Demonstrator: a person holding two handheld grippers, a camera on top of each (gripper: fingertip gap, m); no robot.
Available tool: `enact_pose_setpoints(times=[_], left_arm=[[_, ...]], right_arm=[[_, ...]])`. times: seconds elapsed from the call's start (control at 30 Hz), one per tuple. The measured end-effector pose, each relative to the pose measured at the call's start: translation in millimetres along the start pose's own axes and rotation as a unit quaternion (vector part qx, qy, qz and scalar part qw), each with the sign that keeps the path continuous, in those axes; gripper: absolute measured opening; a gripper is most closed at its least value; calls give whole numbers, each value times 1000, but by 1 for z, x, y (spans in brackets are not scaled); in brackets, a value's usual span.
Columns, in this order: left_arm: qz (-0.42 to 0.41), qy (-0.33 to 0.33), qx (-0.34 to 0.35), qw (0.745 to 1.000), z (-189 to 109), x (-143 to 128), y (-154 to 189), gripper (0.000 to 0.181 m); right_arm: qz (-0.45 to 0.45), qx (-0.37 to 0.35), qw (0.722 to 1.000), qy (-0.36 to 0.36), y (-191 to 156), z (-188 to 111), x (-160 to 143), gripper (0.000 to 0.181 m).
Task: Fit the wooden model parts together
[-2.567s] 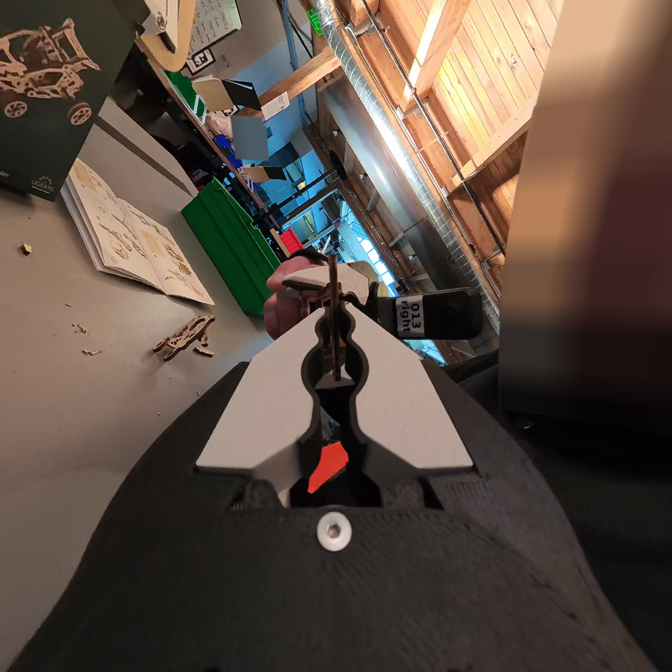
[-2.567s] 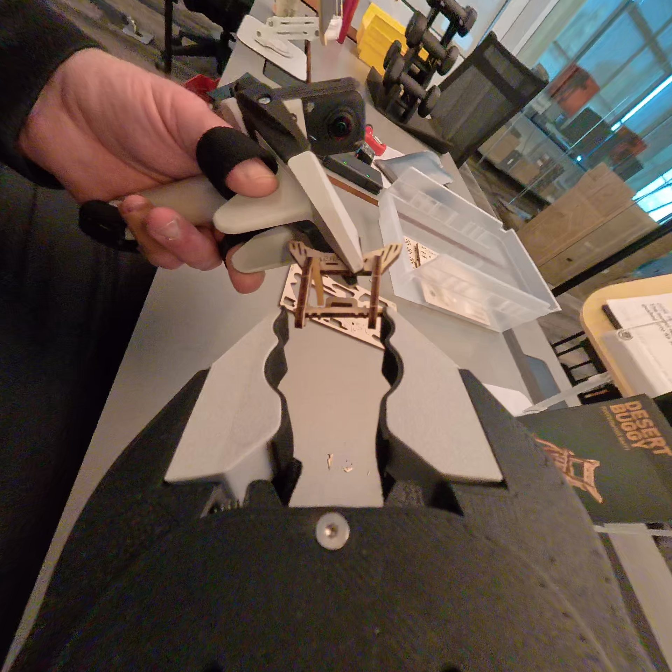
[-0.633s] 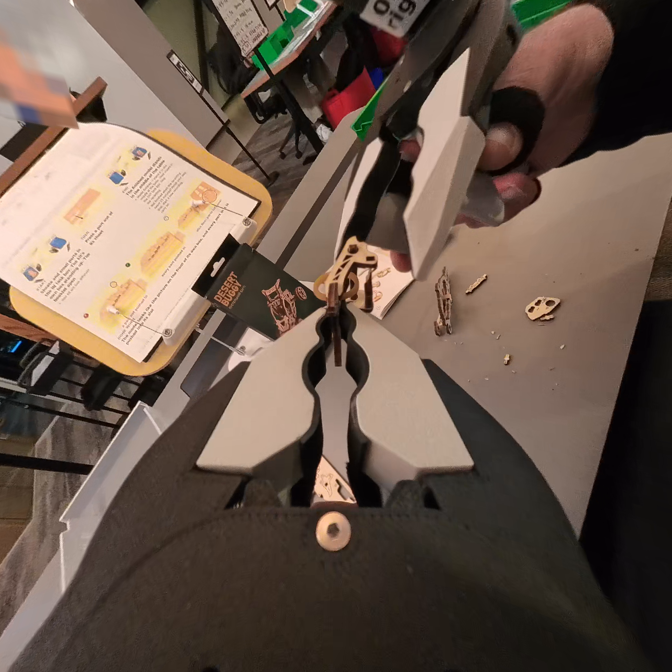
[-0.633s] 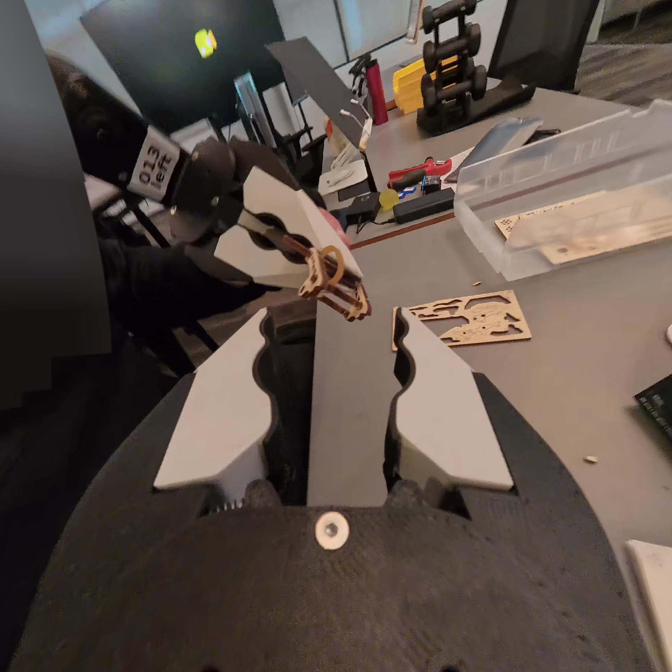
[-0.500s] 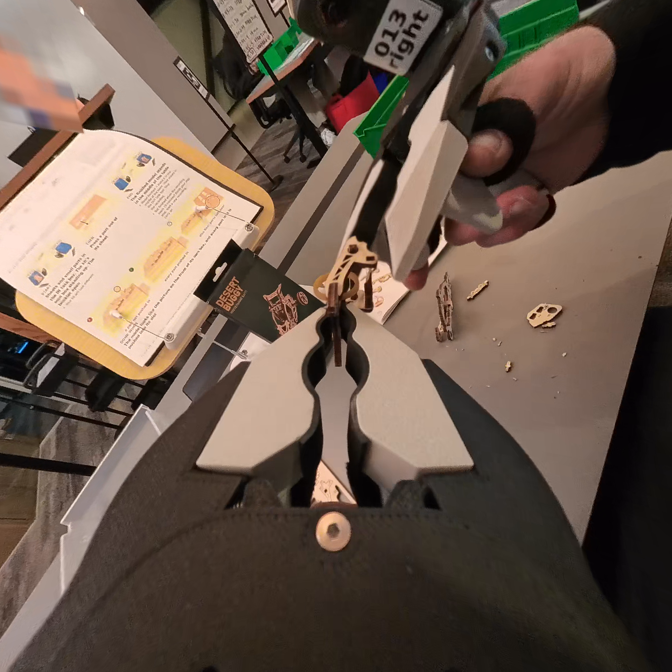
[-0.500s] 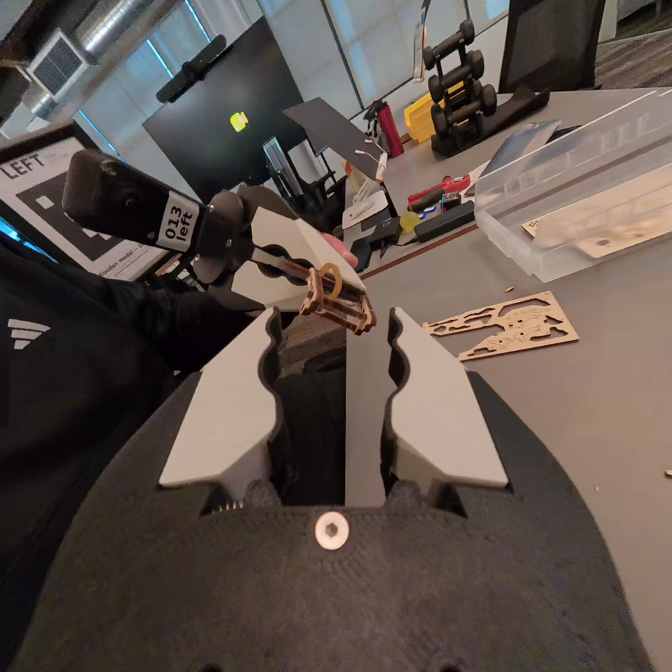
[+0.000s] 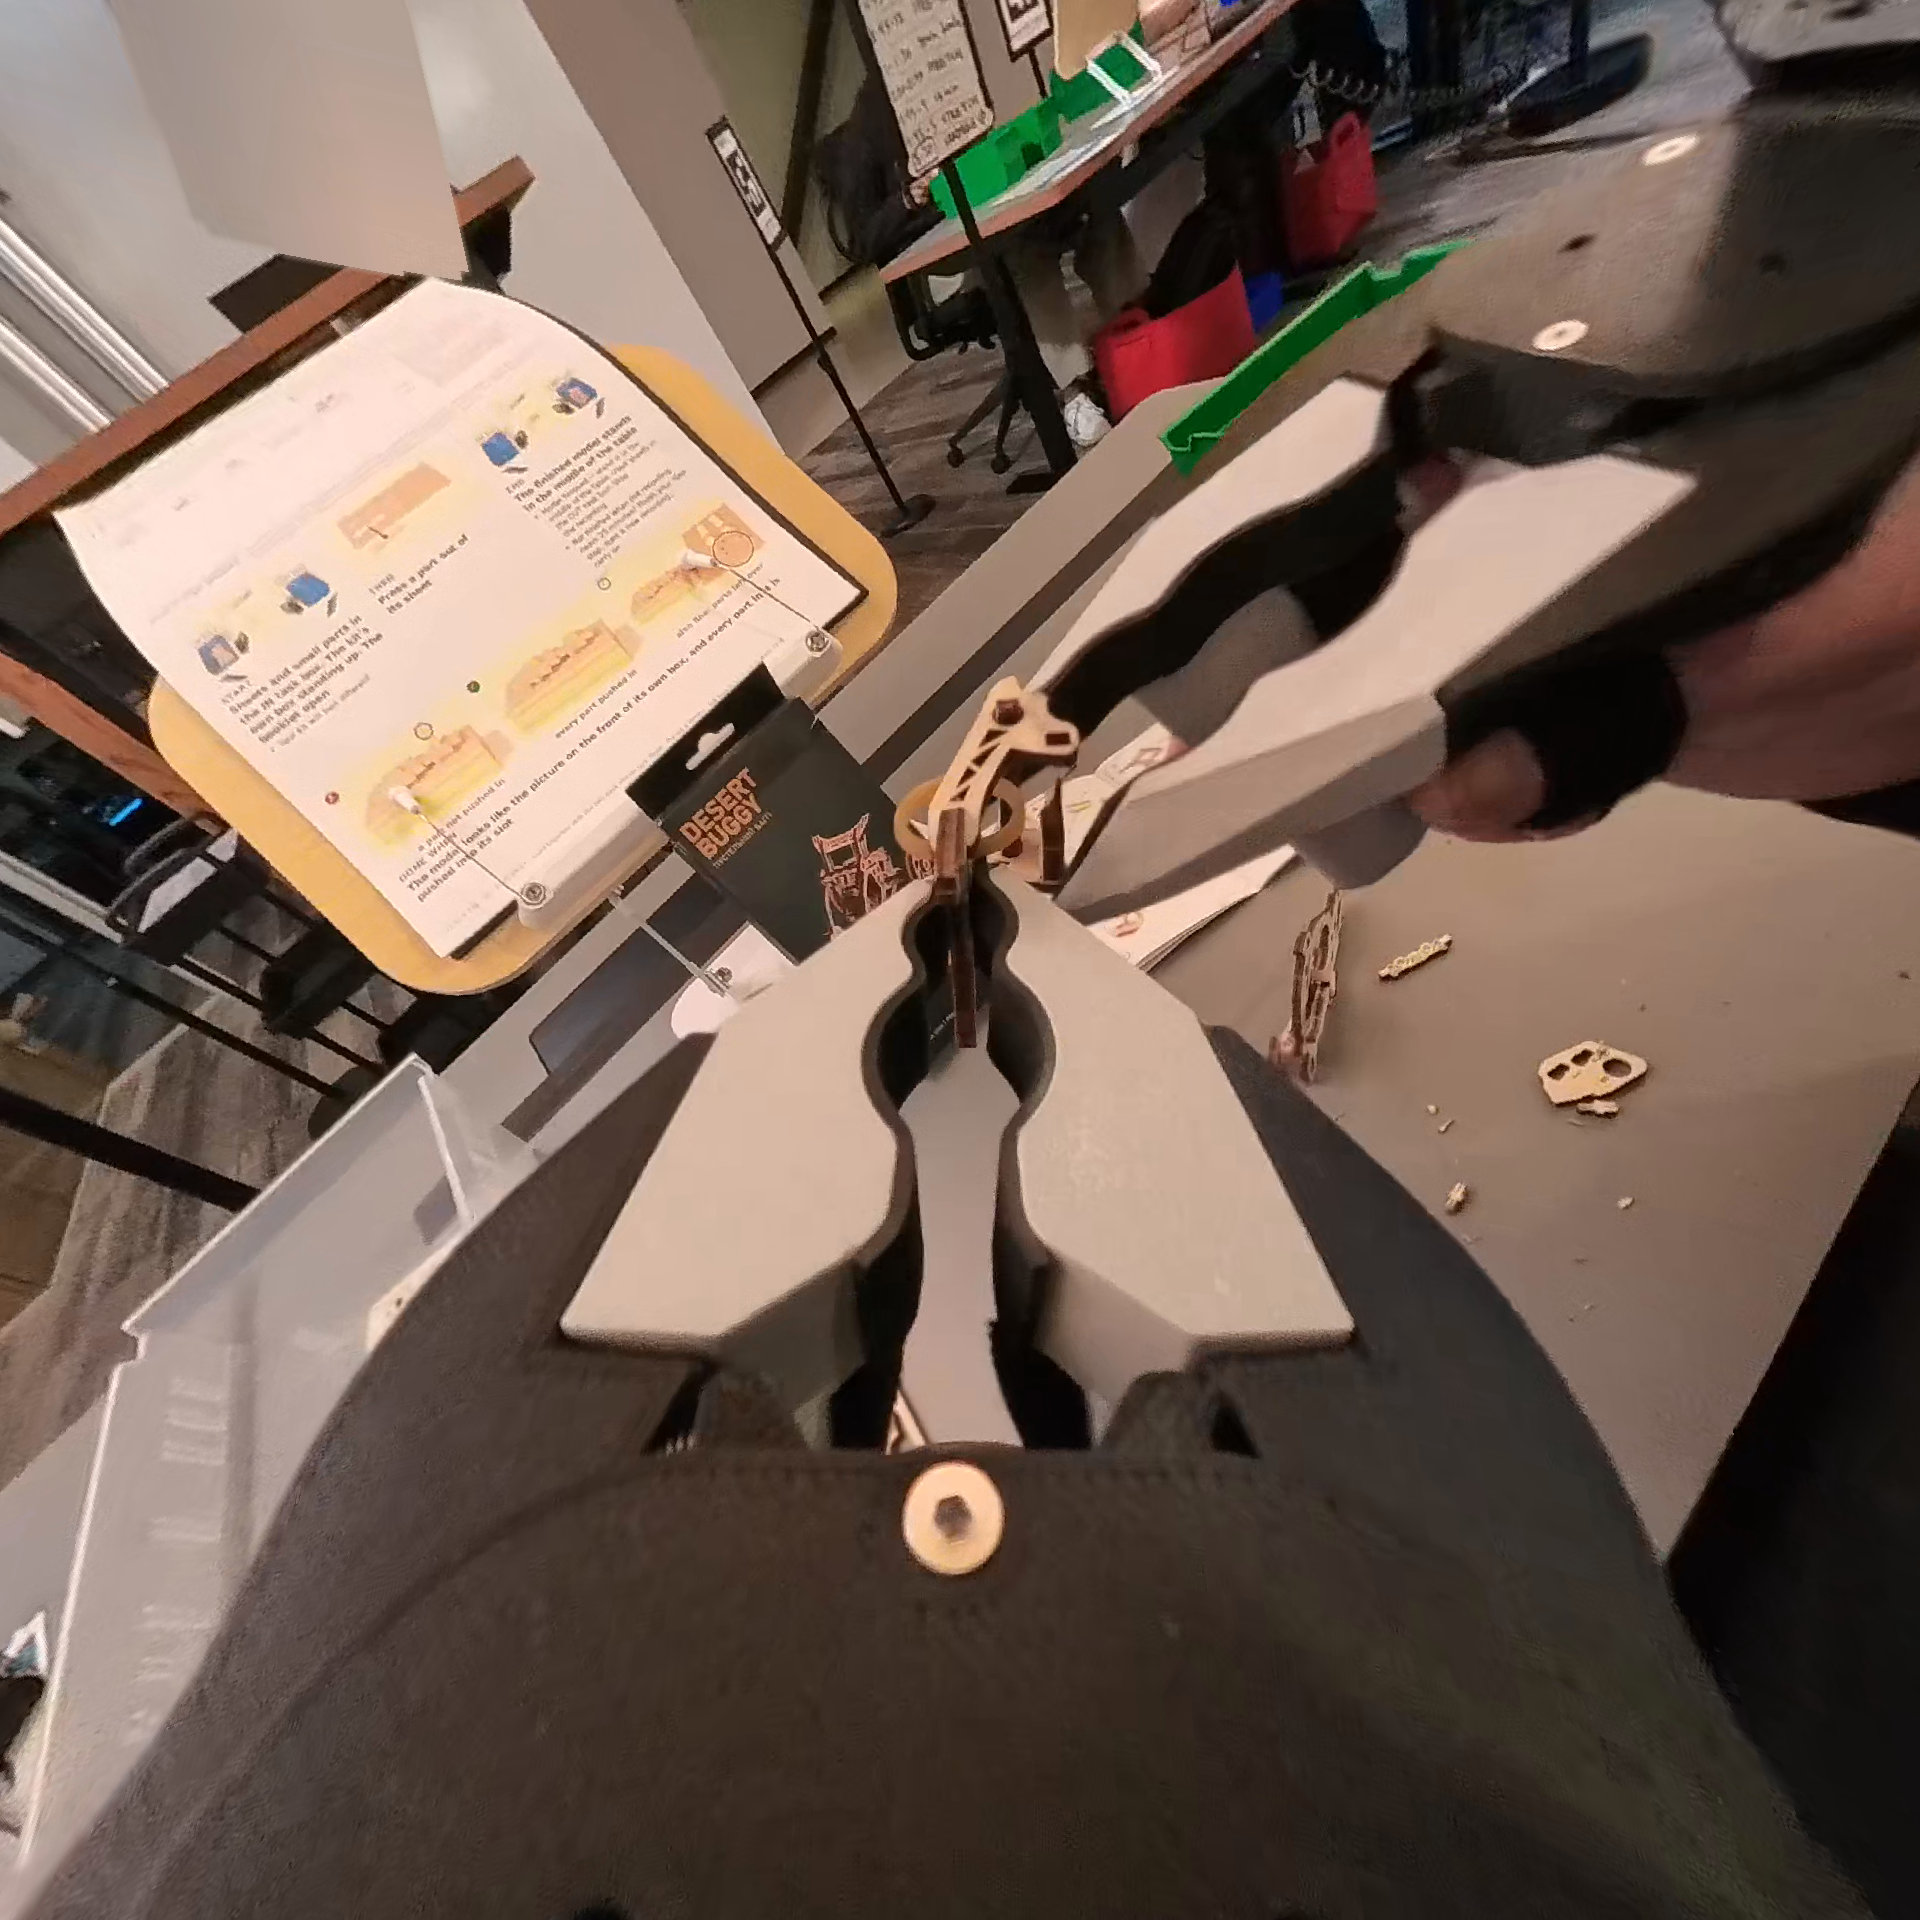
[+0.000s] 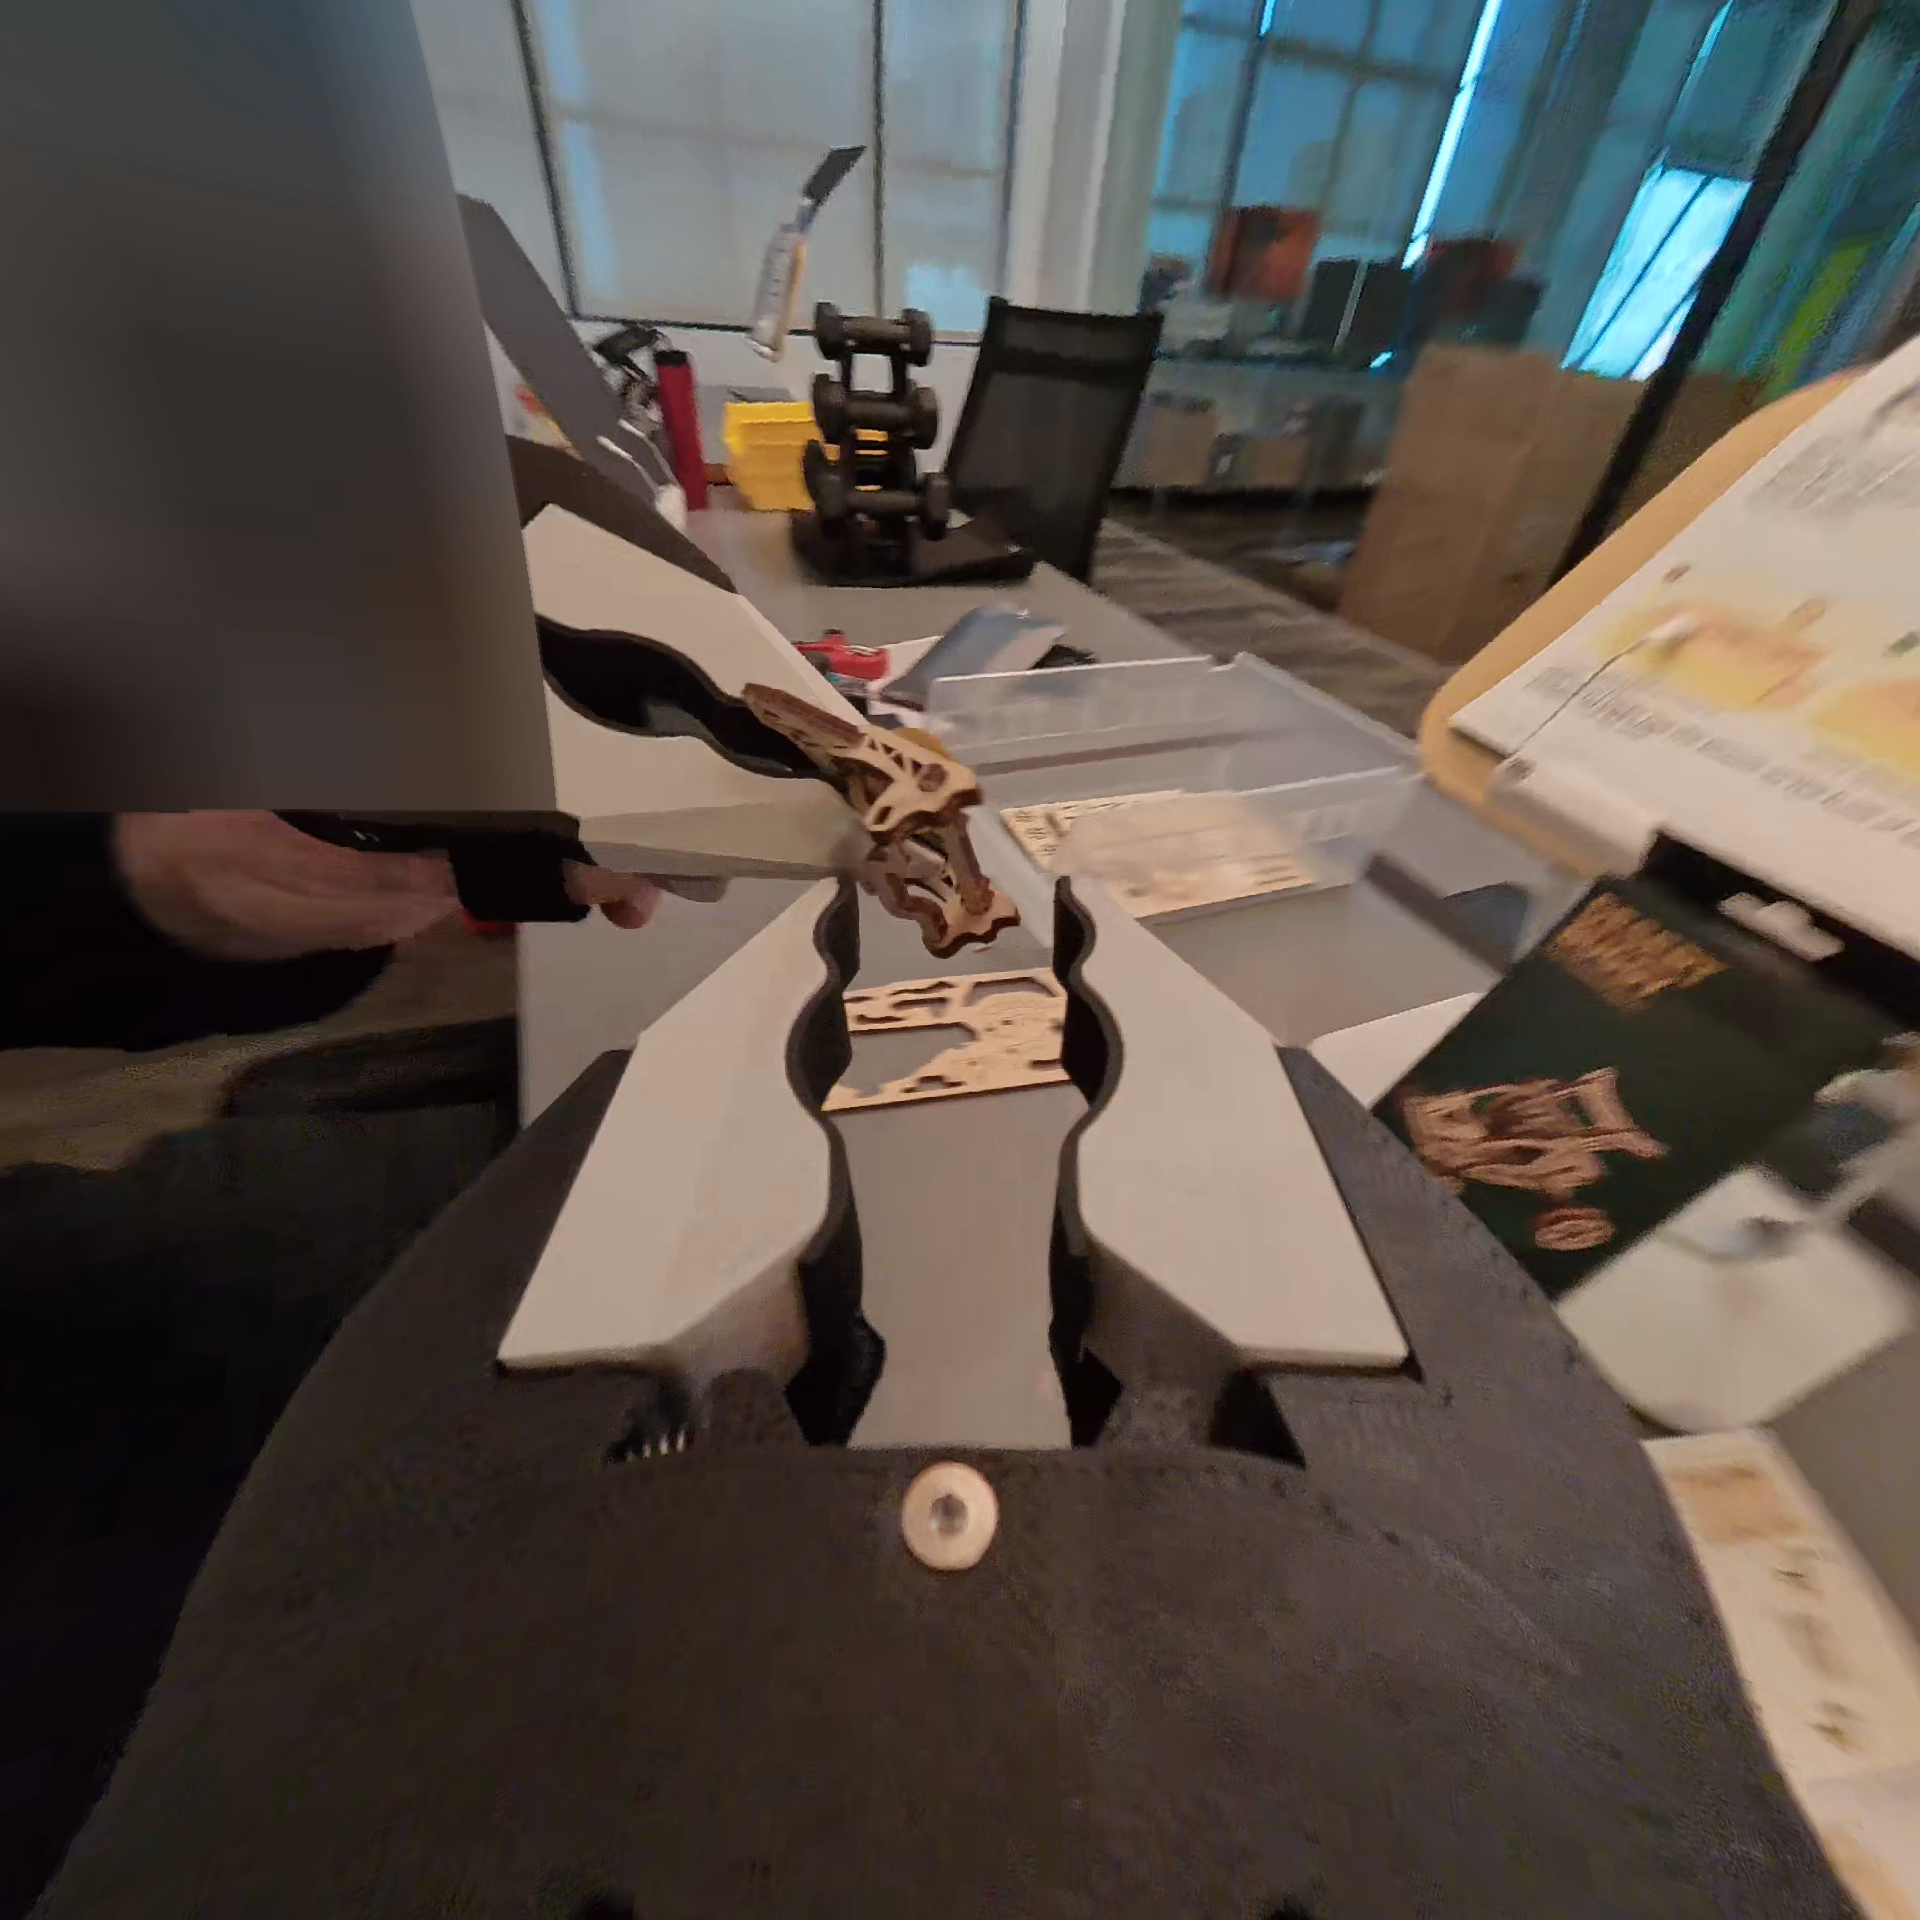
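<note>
Between our left fingers: our left gripper pinches the wooden model piece tight at its tips, with only a thin gap behind.
Where the piece is: it sticks up past the left tips, a small frame with a ring on it, held in the air above the grey table.
Our right gripper: in the left view, the right gripper comes in from the upper right, and its tip is just beside the top of the piece. We cannot tell if it touches.
Our right fingers: in the right view they stand wide apart with nothing between them.
Only the right view shows: a flat wooden sheet with cut-out holes lies on the table under the gap of our right fingers. A clear plastic tray sits past the tips.
Only the left view shows: a loose wooden part stands on edge to the right of the left fingers, with a small flat bit and crumbs of wood farther right.
Both views show: a dark box with a buggy picture, and a board with a picture sheet.
Hard to see: the right view is blurry at its right side. A smooth grey patch covers its upper left. The hand on the right gripper is cut off at the edge.
</note>
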State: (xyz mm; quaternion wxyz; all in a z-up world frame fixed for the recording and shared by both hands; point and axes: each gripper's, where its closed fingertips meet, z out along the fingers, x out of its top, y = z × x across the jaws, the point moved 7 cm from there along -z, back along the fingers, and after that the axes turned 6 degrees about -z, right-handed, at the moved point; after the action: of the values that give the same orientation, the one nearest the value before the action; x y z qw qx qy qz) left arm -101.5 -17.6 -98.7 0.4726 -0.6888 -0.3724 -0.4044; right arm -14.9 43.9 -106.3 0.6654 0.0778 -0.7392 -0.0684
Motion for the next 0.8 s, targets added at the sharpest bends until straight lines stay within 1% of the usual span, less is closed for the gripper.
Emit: enact_pose_setpoints(times=[0.03,0.1,0.17,0.23,0.47,0.63,0.73,0.8], left_arm=[[-6,1,2,1000,1,1,0,1],[-19,1,7,1000,1,2,-1,1],[-38,2,5,999,2,3,-2,2],[-52,6,5,999,3,5,-2,2],[-57,23,8,998,3,7,0,1],[-55,16,8,998,5,6,0,1],[-50,14,12,999,6,5,-1,1],[-37,16,19,999,6,6,-1,1]], right_arm=[[-38,-19,999,-5,-3,-1,2,32],[-102,-62,993,-6,-6,-3,7,25],[-141,-81,987,-13,-10,-3,10,20],[-154,-95,983,-12,-11,-4,12,15],[-149,-99,984,-6,-10,-7,14,14],[-165,-104,981,-12,-10,-7,13,14],[-163,-105,981,-5,-9,-8,15,25],[-137,-96,986,-4,-5,-10,14,34]])
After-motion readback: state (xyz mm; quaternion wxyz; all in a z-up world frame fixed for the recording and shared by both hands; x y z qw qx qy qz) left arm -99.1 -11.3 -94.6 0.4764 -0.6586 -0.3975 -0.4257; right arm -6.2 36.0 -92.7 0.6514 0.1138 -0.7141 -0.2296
